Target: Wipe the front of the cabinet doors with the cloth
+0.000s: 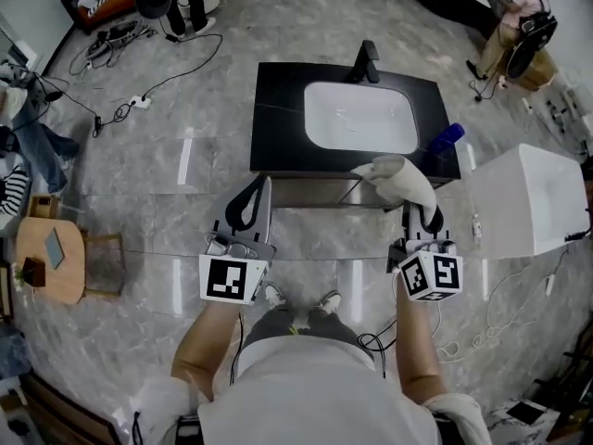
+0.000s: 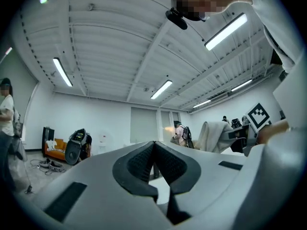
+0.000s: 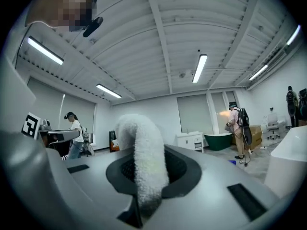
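Cloth (image 1: 400,179), pale terry, soft and light, flops forward from your right gripper (image 1: 422,213), whose jaws pinch one end, at the near edge of the black-topped cabinet (image 1: 278,119). Grip nearer its middle for firmer wiping. The door fronts probably lie below, barely visible. Your left gripper (image 1: 262,188) is closed and empty.

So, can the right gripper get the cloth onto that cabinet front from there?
Probably yes: the right gripper, shut on the cloth, points toward the cabinet front, nothing visibly between them.
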Tool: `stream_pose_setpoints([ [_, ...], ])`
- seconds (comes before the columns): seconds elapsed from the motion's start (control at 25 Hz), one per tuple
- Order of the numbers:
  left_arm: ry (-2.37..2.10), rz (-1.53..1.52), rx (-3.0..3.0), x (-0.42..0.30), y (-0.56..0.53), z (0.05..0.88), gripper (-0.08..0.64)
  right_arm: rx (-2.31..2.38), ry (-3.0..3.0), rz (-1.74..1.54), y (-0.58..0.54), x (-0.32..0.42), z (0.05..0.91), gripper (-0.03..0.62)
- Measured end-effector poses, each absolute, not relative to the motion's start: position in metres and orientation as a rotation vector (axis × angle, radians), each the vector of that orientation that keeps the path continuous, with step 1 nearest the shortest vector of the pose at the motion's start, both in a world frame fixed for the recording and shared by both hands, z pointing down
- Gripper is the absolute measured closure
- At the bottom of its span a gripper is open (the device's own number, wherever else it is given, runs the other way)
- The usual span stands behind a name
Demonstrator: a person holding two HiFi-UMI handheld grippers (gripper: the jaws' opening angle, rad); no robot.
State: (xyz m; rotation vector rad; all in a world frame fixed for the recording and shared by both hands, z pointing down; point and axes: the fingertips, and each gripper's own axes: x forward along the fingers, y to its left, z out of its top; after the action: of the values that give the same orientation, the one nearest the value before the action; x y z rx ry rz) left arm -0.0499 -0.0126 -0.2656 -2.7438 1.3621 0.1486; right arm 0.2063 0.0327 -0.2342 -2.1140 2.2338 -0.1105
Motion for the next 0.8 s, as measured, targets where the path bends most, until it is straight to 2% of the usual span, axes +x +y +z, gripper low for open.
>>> stream_pose_setpoints([
  [0.28, 1.395, 0.231, -2.581, -0.073, 0.024, -0.343, 0.541, -1.966, 2.283, 0.02, 0.075, 0.199, -0.297, 0.523],
  [0.8, 1.512, 0.137, -2.527, -0.074, 0.045, -0.324, 0.541, -1.946, 2.285, 0.074, 0.099, 0.221, -0.314, 0.523],
])
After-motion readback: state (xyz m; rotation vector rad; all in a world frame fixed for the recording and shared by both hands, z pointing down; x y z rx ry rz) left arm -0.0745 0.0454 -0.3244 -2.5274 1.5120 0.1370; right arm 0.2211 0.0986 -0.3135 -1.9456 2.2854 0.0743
